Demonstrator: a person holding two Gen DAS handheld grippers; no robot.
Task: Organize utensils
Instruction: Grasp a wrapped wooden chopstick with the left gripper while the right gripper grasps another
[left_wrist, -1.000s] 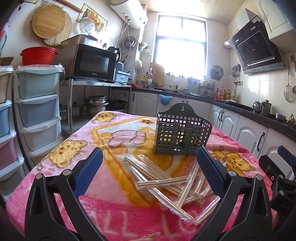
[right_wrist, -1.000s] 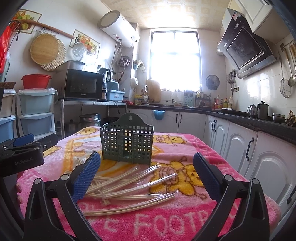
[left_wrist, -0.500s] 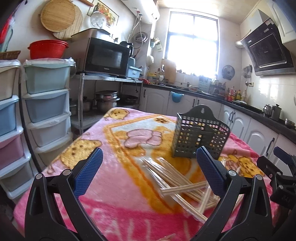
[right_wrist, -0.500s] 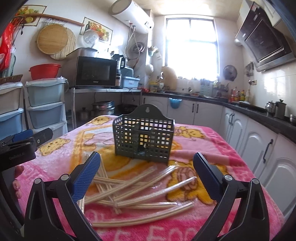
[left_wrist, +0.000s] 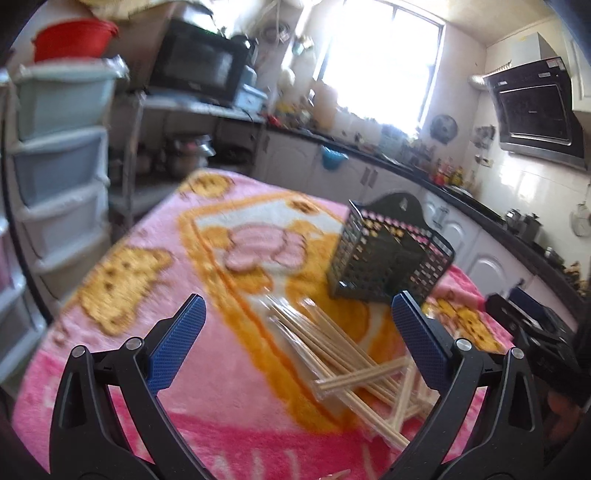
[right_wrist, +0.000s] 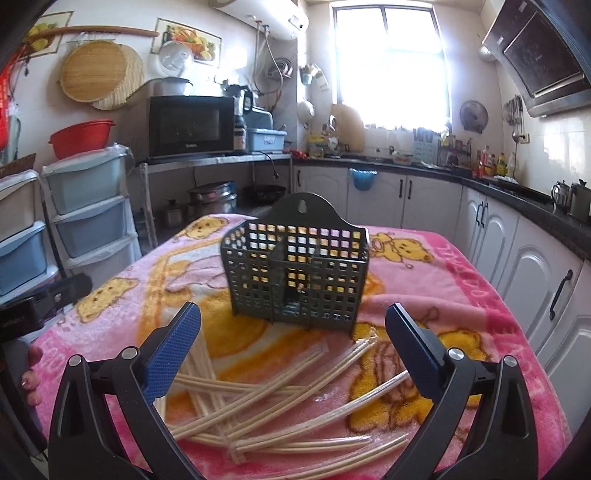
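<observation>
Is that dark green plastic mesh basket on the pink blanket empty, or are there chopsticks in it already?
Empty, it seems: light shows through the dark green plastic mesh basket, and the wrapped wooden chopsticks all lie loose on the pink blanket.

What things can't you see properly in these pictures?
- Left wrist view: motion blur smears the chopsticks, so they can't be counted.
- Right wrist view: the left gripper is cut off by the frame edge.
- Right wrist view: the basket floor is hidden behind its mesh wall.

The left gripper (left_wrist: 297, 341) hung with its jaws spread wide and nothing between its blue pads (left_wrist: 177, 341). The right gripper (right_wrist: 293, 347) was likewise wide open and empty, both pointing forward and slightly downward, side by side.
</observation>
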